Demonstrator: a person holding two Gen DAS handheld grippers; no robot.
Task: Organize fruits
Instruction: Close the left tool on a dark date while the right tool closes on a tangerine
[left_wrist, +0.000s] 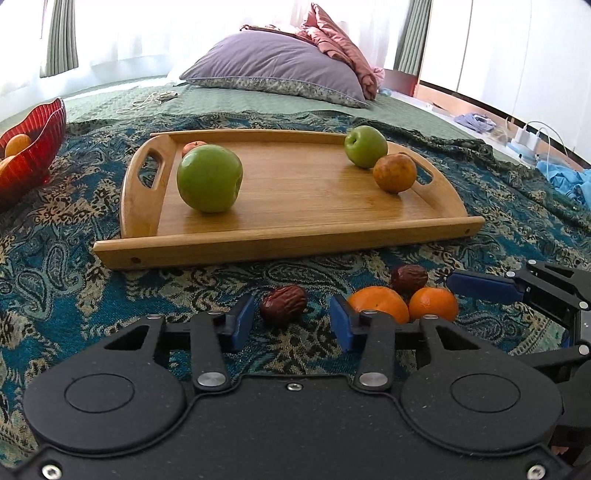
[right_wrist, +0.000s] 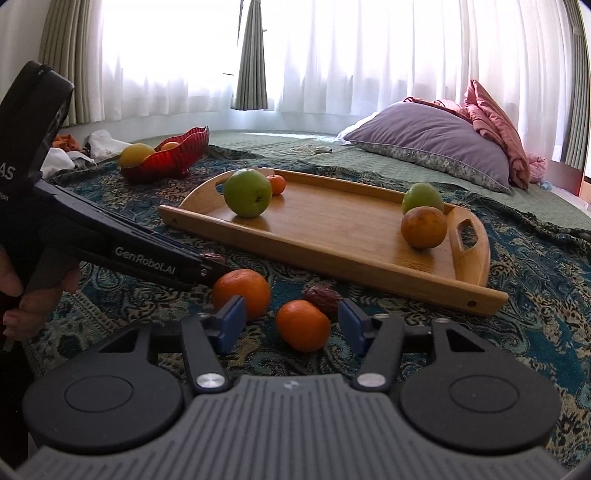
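A wooden tray lies on the patterned bedspread with two green apples, a brownish orange and a small tangerine. In front of it lie two oranges and two brown dates. My left gripper is open, its fingers either side of the near date. My right gripper is open around a small orange, with a larger orange and a date beside it.
A red glass bowl holding oranges stands to the left of the tray. A purple pillow and pink clothes lie at the far end of the bed. Cables and a charger lie at the right.
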